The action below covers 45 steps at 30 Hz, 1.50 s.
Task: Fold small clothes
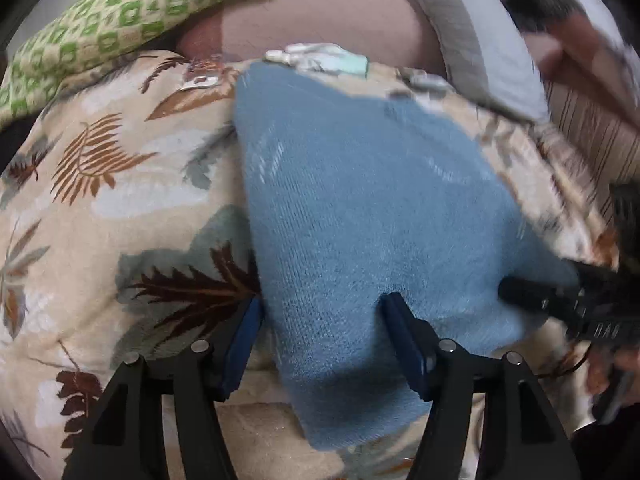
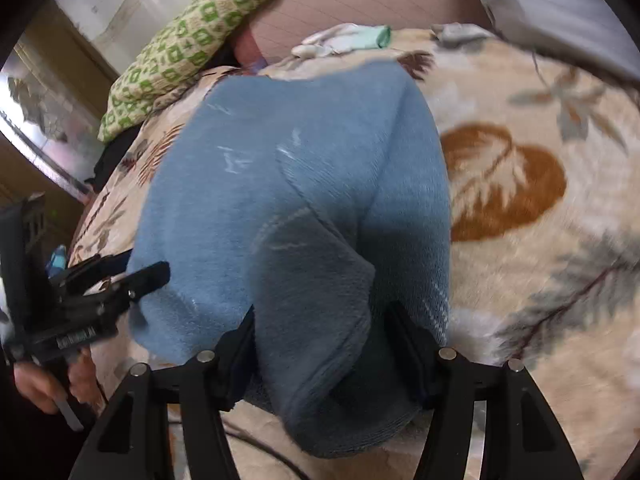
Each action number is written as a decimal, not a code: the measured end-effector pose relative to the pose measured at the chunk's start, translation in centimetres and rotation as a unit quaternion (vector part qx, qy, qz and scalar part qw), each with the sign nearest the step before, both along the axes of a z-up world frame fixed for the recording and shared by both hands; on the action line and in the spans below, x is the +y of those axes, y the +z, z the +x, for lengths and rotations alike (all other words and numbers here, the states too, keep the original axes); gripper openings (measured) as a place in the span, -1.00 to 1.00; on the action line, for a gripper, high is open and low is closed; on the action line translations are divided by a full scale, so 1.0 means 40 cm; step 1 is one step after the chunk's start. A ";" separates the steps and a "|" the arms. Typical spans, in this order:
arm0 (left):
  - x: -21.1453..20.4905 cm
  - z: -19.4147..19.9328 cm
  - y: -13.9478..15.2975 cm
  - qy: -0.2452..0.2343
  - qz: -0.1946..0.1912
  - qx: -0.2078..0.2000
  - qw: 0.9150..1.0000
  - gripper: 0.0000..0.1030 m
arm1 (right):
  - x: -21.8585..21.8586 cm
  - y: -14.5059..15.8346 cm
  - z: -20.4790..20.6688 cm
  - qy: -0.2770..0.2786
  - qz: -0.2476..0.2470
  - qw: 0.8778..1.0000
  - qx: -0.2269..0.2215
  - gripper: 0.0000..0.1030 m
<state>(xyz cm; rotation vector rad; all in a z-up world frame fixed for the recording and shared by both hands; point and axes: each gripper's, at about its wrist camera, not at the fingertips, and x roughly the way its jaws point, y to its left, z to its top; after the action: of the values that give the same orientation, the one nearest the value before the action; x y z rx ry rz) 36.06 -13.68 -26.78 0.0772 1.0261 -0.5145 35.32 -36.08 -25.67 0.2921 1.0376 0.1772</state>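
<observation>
Here, a leaf-patterned fleece blanket [image 1: 80,208] carries a blue knitted garment [image 1: 360,200], its near edge bunched. The left gripper [image 1: 322,320] stands open, one finger beside the garment's edge, the other on its cloth. The right gripper [image 2: 324,344] is open too, a raised fold between its fingers; grip unclear. Small pale socks [image 2: 344,40] lie beyond.
</observation>
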 end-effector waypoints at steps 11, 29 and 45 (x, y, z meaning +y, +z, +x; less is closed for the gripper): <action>0.056 0.005 0.124 0.047 0.043 -0.112 0.992 0.39 | -0.197 0.145 0.041 -0.102 0.199 0.969 -0.104 0.56; 0.007 0.089 0.097 0.053 0.058 -0.110 0.991 0.40 | -0.222 0.034 0.118 -0.116 0.225 0.967 -0.037 0.56; -0.026 0.127 0.035 0.031 0.028 -0.052 0.998 0.53 | -0.215 -0.014 0.125 -0.110 0.244 0.964 -0.004 0.56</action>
<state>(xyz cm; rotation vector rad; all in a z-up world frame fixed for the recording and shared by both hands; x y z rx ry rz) 41.13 -14.73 -25.38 0.1217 0.9379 -0.4213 40.34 -44.67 -26.24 0.8490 0.9350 0.2313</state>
